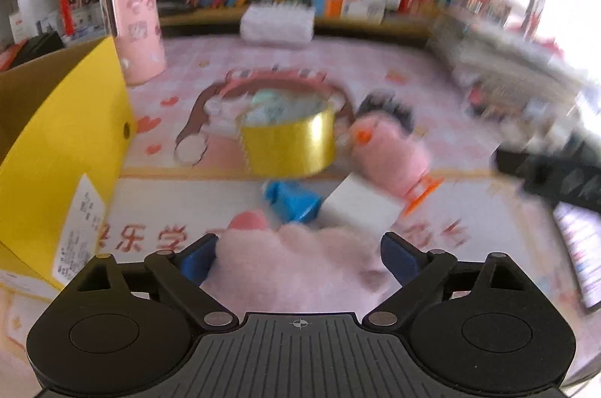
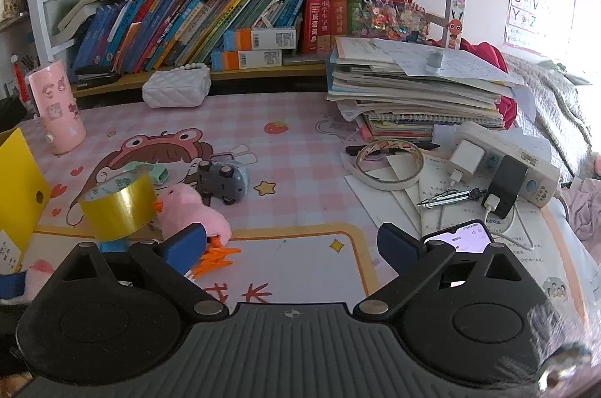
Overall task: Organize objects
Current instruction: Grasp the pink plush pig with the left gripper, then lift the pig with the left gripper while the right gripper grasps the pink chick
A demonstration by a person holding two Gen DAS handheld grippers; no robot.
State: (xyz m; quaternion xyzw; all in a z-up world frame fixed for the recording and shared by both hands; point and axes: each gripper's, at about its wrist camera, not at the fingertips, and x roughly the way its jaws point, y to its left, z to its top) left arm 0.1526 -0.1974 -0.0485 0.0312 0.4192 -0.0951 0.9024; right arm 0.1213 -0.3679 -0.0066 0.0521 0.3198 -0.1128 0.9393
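Observation:
My left gripper has its blue fingers closed on a fluffy pink plush toy, held low over the desk mat. Ahead of it lie a gold tape roll, a pink plush chick with orange feet, a blue block and a white card. The left wrist view is motion-blurred. My right gripper is open and empty above the mat. In its view the gold tape roll, the pink chick and a grey toy car sit at left.
A yellow cardboard box stands at left, also seen in the right wrist view. A pink tumbler, white quilted bag, book stack, clear tape roll, power strip and phone crowd the desk.

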